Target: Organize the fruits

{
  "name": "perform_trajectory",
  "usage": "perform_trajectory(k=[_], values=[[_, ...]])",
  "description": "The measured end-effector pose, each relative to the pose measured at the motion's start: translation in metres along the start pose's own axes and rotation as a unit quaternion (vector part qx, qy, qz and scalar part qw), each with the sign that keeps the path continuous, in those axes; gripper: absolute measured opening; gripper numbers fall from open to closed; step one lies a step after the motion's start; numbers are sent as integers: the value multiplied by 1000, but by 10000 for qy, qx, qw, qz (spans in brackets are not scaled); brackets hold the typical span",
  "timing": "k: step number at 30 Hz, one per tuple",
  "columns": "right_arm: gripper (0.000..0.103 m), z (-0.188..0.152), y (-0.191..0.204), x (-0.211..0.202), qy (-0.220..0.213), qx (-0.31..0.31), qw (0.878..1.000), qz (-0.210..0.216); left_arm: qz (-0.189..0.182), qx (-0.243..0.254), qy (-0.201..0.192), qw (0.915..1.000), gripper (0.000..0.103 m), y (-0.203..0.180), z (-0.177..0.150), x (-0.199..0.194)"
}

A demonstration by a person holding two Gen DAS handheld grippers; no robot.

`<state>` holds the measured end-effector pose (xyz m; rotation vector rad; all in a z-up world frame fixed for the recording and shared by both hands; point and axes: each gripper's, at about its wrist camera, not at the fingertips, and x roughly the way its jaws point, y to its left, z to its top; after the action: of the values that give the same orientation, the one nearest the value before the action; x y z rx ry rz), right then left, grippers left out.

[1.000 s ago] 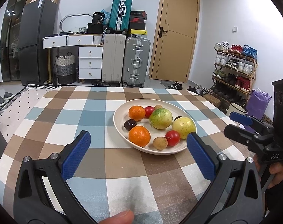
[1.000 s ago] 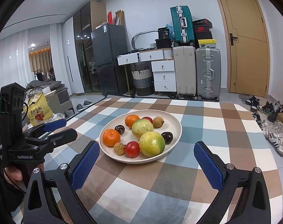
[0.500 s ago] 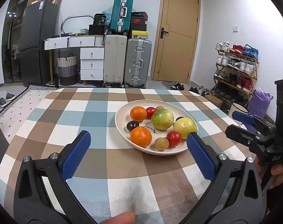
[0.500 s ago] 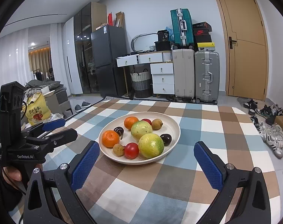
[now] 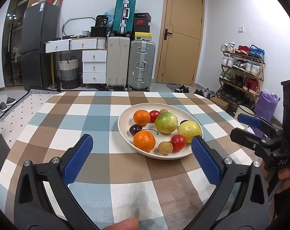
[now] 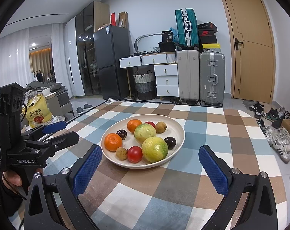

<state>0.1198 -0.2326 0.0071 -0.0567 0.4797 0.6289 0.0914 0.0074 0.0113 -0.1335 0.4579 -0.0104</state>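
Fruits: heaped together in a cream plate (image 5: 123, 128), on the far right part of a checked tablecloth (image 5: 91, 118).
Large pieces: two green-yellow round fruits (image 5: 166, 122) (image 5: 189, 131) side by side at the middle of the plate.
Oranges: two, one (image 5: 142, 117) at the far side, one (image 5: 144, 140) near the front rim.
Small pieces: two red tomatoes (image 5: 178, 142) (image 5: 154, 115), two tan longans (image 5: 165, 147) (image 5: 163, 111), a dark cherry (image 5: 135, 129) with a long stem, another dark one (image 6: 170, 142) behind the yellow fruit.
Left gripper (image 5: 141, 159): blue pads spread wide, nothing between them, held low just short of the plate.
Right gripper (image 6: 149, 170): jaws likewise wide apart and empty, facing the plate from the front.
Hands: one (image 6: 12, 178) wrapped round the left handle, one (image 5: 286, 180) round the right.
Background: suitcases (image 5: 129, 63), white drawers (image 5: 94, 67), a wooden door (image 5: 181, 38), a shoe rack (image 5: 240, 71).
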Motion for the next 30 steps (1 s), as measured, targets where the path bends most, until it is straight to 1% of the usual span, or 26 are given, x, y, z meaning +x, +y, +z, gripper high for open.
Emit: perform_trajectory(k=[30], values=[[103,0,0,0,-4,-8,10000,1,1,19,-17,10000,102,-1,-2,0]])
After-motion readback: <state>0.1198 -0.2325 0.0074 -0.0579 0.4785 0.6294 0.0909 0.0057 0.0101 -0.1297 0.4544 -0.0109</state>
